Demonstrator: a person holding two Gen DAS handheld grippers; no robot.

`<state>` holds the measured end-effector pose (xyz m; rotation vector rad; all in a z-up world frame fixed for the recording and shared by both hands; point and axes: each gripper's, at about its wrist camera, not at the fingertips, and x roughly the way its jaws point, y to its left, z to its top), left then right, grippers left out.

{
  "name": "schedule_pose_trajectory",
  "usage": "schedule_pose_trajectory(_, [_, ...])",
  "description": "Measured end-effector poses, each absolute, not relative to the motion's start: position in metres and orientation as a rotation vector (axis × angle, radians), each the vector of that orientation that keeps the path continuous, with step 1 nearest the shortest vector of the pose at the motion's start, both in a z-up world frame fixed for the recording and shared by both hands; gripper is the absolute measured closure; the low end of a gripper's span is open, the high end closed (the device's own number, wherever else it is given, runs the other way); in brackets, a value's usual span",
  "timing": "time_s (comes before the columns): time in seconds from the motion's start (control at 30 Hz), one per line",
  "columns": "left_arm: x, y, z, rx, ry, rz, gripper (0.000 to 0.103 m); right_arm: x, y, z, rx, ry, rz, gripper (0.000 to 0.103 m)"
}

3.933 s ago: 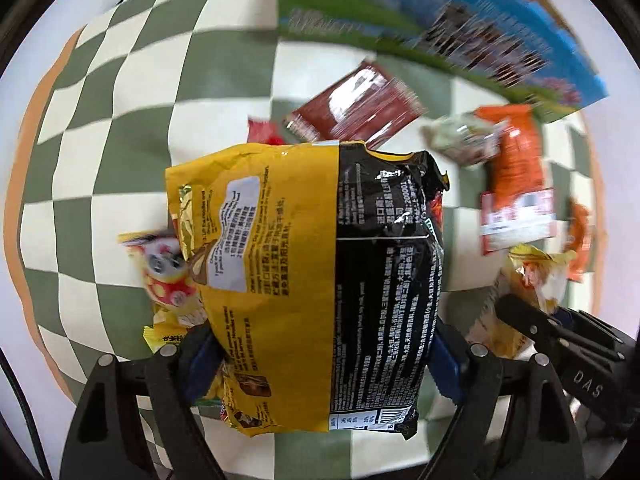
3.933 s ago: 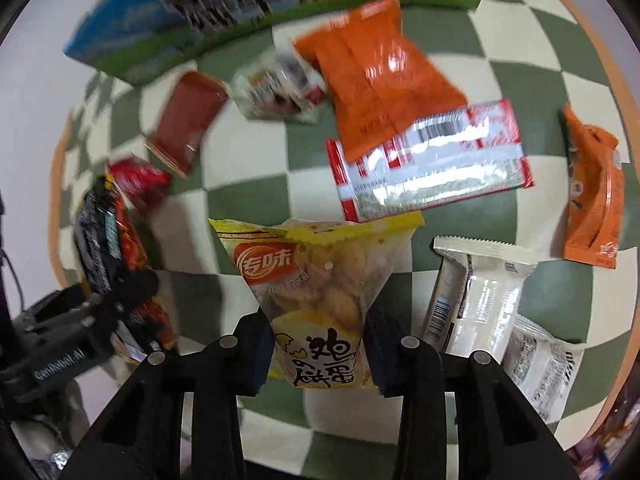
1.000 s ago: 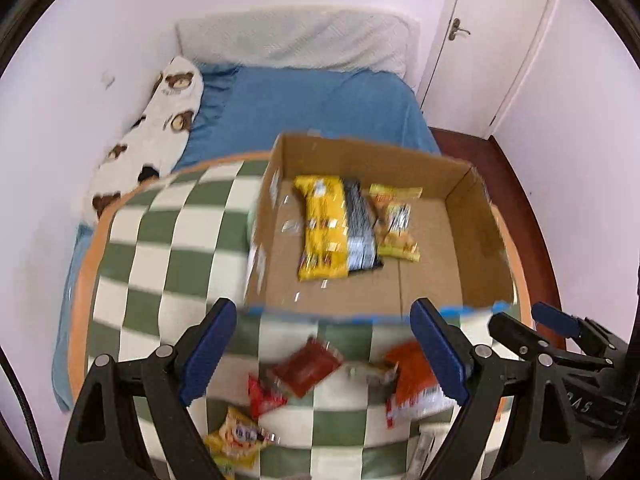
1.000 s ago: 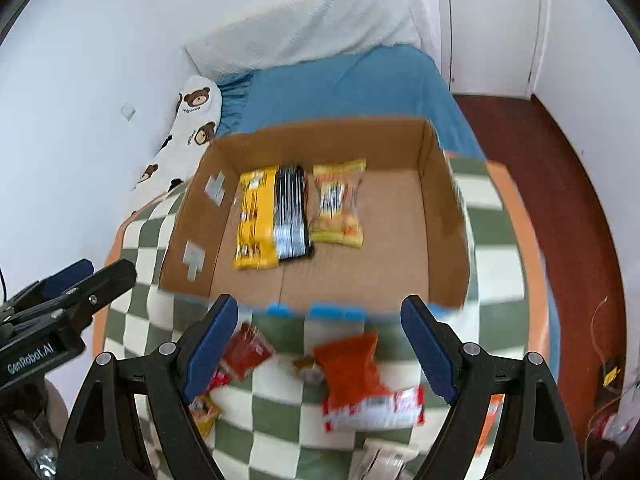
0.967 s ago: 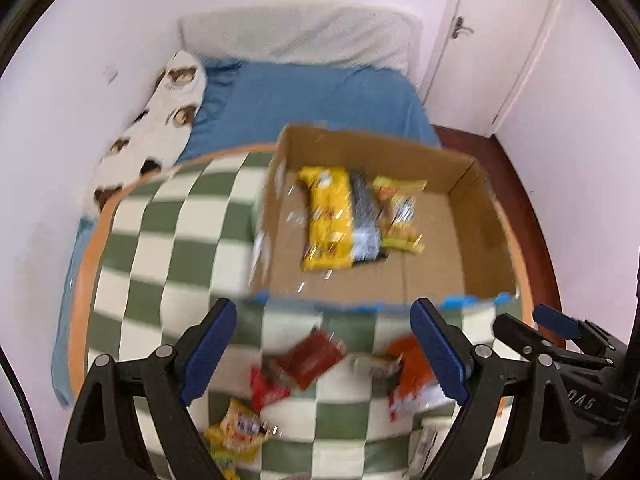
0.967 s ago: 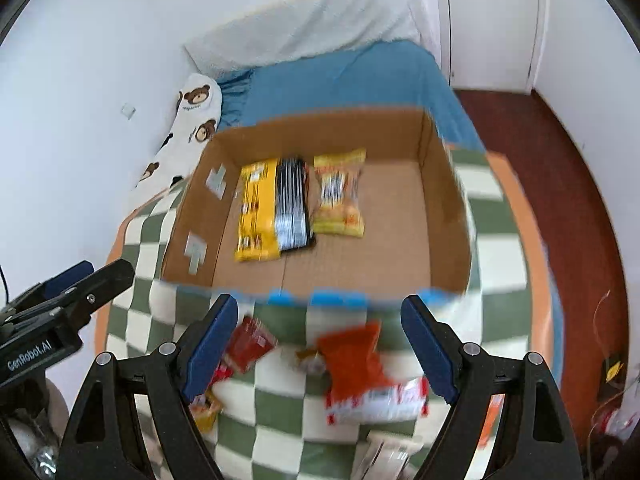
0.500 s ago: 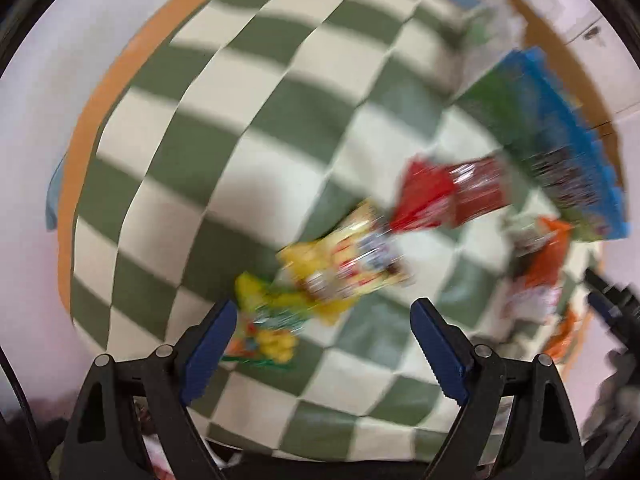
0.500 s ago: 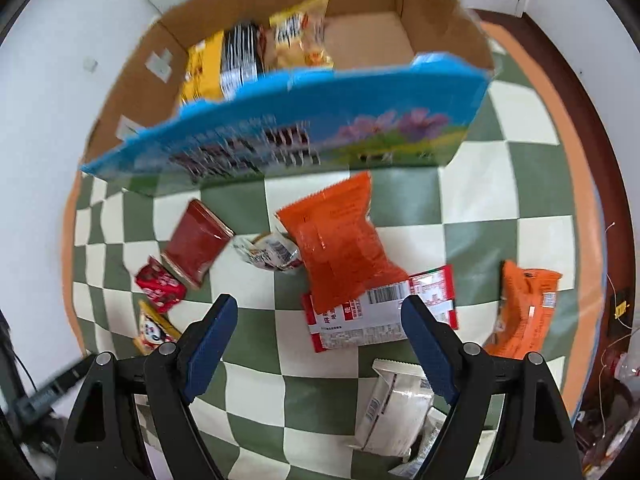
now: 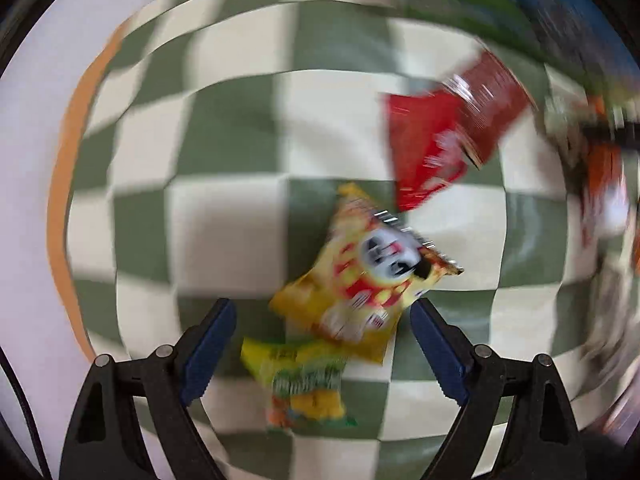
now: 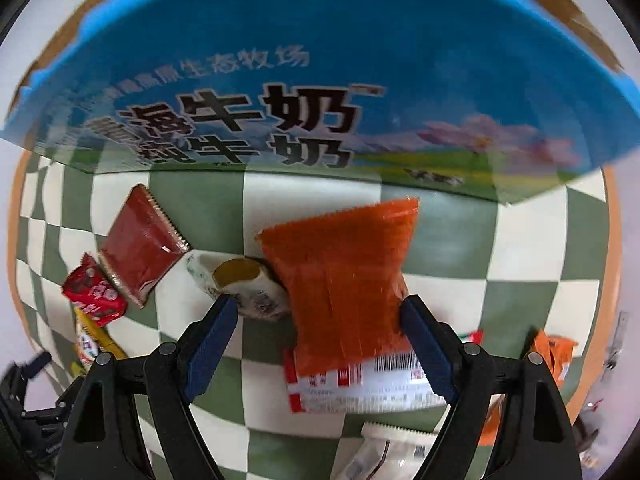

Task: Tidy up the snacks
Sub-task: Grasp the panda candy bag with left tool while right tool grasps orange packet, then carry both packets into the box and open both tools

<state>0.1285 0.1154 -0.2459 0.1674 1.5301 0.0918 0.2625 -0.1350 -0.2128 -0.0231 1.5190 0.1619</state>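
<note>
My left gripper (image 9: 322, 344) is open and points down at the checkered tablecloth (image 9: 240, 232). A yellow panda packet (image 9: 368, 276) lies just ahead of its fingers, and a yellow-green packet (image 9: 304, 380) lies between them; the view is blurred. My right gripper (image 10: 318, 320) is open over an orange packet (image 10: 344, 280), which overlaps a red-and-white packet (image 10: 360, 384). Its pads do not press the orange packet. The cardboard box (image 10: 320, 80) with a blue printed wall stands just behind.
A dark red packet (image 10: 144, 244), a small red packet (image 10: 94, 292) and a small pale packet (image 10: 244, 284) lie left of the orange one. Another orange packet (image 10: 556, 352) and a white packet (image 10: 392, 452) lie at the right and bottom. The orange table edge (image 9: 60, 200) curves at the left.
Both grippers have let go of the bags they held, which lay in the box a second ago. Both have since sunk from high above the box to close over the loose packets.
</note>
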Motion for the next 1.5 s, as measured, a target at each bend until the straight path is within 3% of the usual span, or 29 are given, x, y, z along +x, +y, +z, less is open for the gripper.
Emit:
schedule_pose_trajectory(0.07, [0.137,0.098,-0.262,0.297,1.559,0.047,0.014,0.265,-0.132,-0.217,-0.031,1.531,0.165,0.021])
schedule_pose_trajectory(0.1, [0.140,0.095,-0.264,0.307,1.559,0.041,0.016,0.265,-0.131,-0.216,-0.041,1.531,0.161,0.031])
schedule_pose_trajectory(0.13, [0.144,0.095,-0.263,0.263,1.554,0.031,0.026,0.263,-0.131,-0.215,-0.049,1.530,0.155,0.046])
schedule_pose_trajectory(0.17, [0.147,0.098,-0.261,0.206,1.556,0.034,0.033,0.261,-0.131,-0.213,-0.056,1.534,0.148,0.054])
schedule_pose_trajectory(0.2, [0.150,0.102,-0.258,0.135,1.565,0.044,0.045,0.257,-0.133,-0.213,-0.039,1.552,0.164,0.055])
schedule_pose_trajectory(0.23, [0.153,0.108,-0.256,0.051,1.577,0.056,0.050,0.254,-0.136,-0.213,-0.015,1.565,0.177,0.055])
schedule_pose_trajectory(0.47, [0.142,0.139,-0.265,-0.379,1.625,0.125,0.050,0.207,-0.136,-0.216,0.043,1.667,0.253,0.056])
schedule_pose_trajectory(0.6, [0.138,0.135,-0.274,-0.321,1.658,0.076,0.037,0.189,-0.124,-0.221,0.052,1.711,0.306,0.053])
schedule_pose_trajectory(0.63, [0.137,0.131,-0.276,-0.287,1.671,0.052,0.036,0.189,-0.122,-0.222,0.046,1.710,0.303,0.048])
schedule_pose_trajectory(0.73, [0.130,0.123,-0.280,-0.229,1.696,0.012,0.033,0.191,-0.119,-0.235,0.081,1.719,0.272,0.040])
schedule_pose_trajectory(1.0, [0.132,0.050,-0.295,-0.009,1.767,-0.048,0.032,0.196,-0.122,-0.256,0.130,1.739,0.240,0.038])
schedule_pose_trajectory(1.07, [0.127,0.041,-0.292,0.017,1.739,-0.025,0.033,0.191,-0.125,-0.257,0.141,1.744,0.233,0.038])
schedule_pose_trajectory(1.1, [0.127,0.038,-0.289,0.007,1.724,-0.018,0.041,0.188,-0.120,-0.261,0.144,1.741,0.231,0.038])
schedule_pose_trajectory(1.2, [0.121,0.036,-0.280,-0.054,1.699,0.011,0.048,0.180,-0.114,-0.264,0.137,1.726,0.231,0.040])
schedule_pose_trajectory(1.3, [0.119,0.036,-0.267,-0.090,1.672,0.040,0.050,0.175,-0.113,-0.260,0.122,1.711,0.236,0.048])
schedule_pose_trajectory(1.5, [0.118,0.026,-0.222,-0.175,1.651,0.000,0.050,0.153,-0.115,-0.243,0.163,1.714,0.296,0.054])
